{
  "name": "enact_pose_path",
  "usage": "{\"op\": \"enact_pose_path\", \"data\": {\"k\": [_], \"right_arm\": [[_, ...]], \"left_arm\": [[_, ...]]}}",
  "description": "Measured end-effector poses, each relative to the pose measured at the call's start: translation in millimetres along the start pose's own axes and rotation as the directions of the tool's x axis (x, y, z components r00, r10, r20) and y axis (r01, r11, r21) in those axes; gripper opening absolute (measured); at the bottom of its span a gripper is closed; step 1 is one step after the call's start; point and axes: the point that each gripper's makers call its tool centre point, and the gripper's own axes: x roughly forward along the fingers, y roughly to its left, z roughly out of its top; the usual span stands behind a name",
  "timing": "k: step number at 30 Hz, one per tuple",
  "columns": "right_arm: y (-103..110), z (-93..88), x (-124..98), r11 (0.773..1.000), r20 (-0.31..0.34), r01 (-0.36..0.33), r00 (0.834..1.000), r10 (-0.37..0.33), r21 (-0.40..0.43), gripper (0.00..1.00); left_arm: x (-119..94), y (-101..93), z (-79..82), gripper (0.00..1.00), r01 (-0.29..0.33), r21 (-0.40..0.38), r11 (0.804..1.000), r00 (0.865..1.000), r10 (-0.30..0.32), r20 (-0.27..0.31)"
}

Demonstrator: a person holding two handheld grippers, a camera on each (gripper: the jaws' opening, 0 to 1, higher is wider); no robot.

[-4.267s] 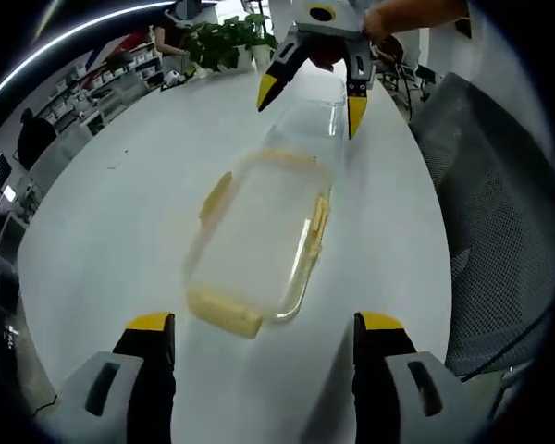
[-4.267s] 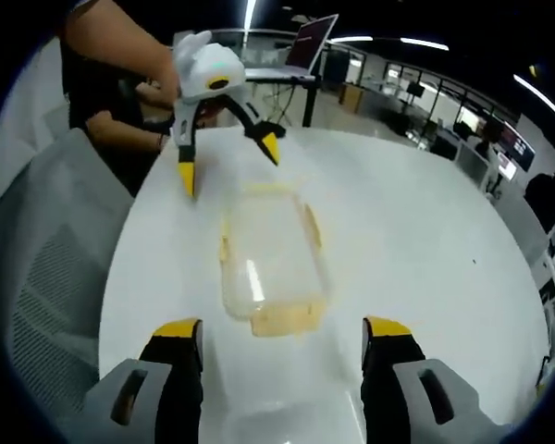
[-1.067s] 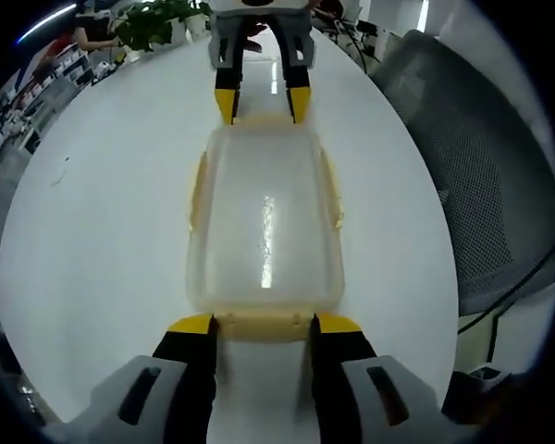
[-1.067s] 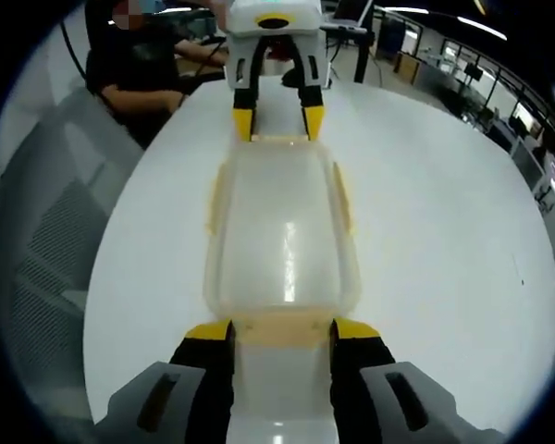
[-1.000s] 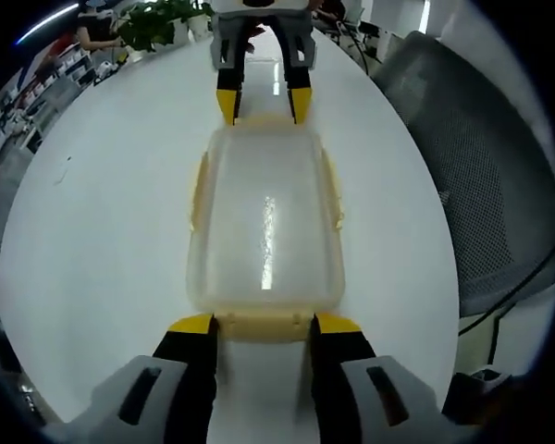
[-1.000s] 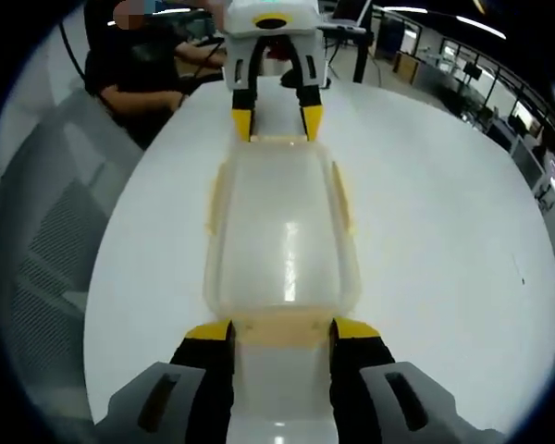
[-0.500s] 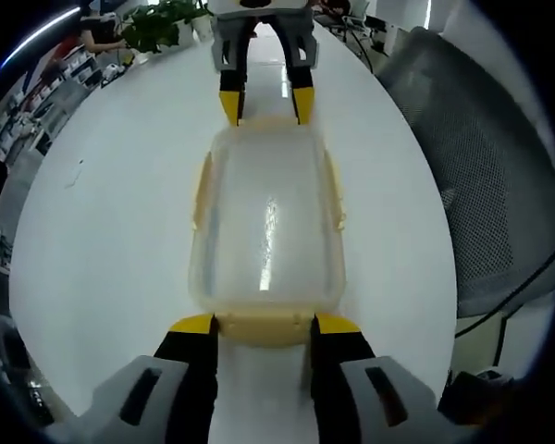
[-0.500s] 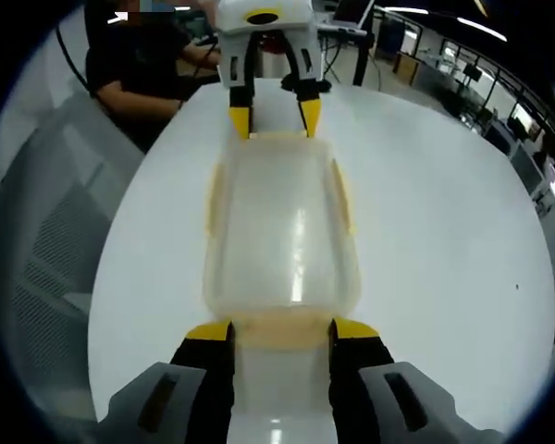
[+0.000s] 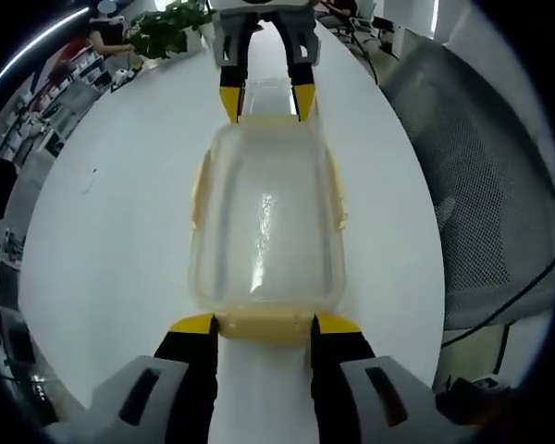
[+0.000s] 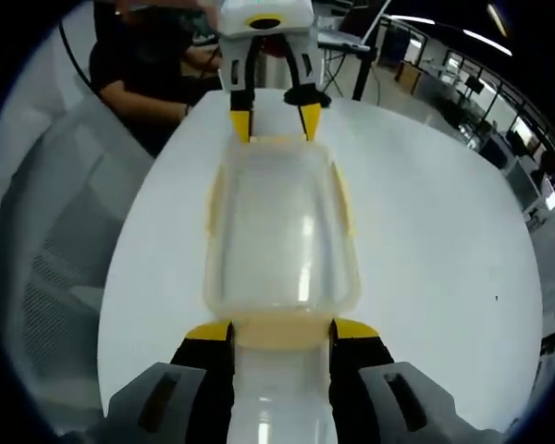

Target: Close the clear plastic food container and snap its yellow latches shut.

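Container [image 9: 265, 222] on white office table [image 9: 111, 231], each tool clamping a yellow end latch [image 9: 264, 326].

containers: 1 [image 9: 265, 222] | yellow latches: 4 [image 9: 264, 327] | grippers: 2 [image 9: 263, 326] | potted plants: 1 [image 9: 169, 28]

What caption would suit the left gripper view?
Two tools flank the end latches of a clear container on a white table.
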Motion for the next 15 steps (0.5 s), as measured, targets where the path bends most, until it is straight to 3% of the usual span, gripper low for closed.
{"op": "enact_pose_path", "data": {"k": [15], "right_arm": [[9, -6.8, -25, 1.000, -0.017, 0.013, 1.000, -0.013, -0.011, 0.38]], "left_arm": [[-10, -8.3, 23.5, 0.38, -0.009, -0.004, 1.000, 1.000, 0.009, -0.003]]}}
